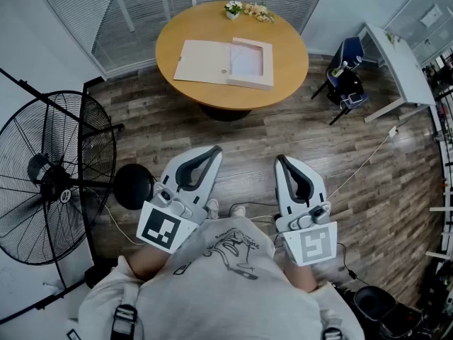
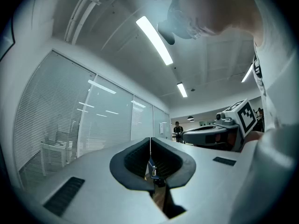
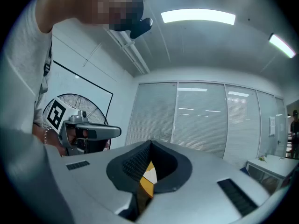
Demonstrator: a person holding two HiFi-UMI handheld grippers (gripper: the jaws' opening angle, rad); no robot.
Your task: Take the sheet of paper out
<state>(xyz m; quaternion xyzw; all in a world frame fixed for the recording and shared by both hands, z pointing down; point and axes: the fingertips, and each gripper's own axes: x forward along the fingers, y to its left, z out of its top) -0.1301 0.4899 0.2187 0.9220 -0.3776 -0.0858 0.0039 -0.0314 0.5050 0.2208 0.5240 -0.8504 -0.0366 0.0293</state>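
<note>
An open tan folder box (image 1: pixel 224 63) lies on the round wooden table (image 1: pixel 283 73) far ahead, with a white sheet of paper (image 1: pixel 246 60) in its right half. Both grippers are held close to the person's chest, well short of the table. My left gripper (image 1: pixel 214 151) has its jaws together with nothing between them; its tips meet in the left gripper view too (image 2: pixel 150 139). My right gripper (image 1: pixel 279 159) is likewise shut and empty, as the right gripper view shows (image 3: pixel 149 142). Each gripper sees the other beside it.
A large black standing fan (image 1: pixel 49 179) stands at the left on the wood floor. A blue chair (image 1: pixel 347 73) and a white side table (image 1: pixel 400 66) are at the right. Small flowers (image 1: pixel 248 9) sit at the round table's far edge. Cables trail across the floor.
</note>
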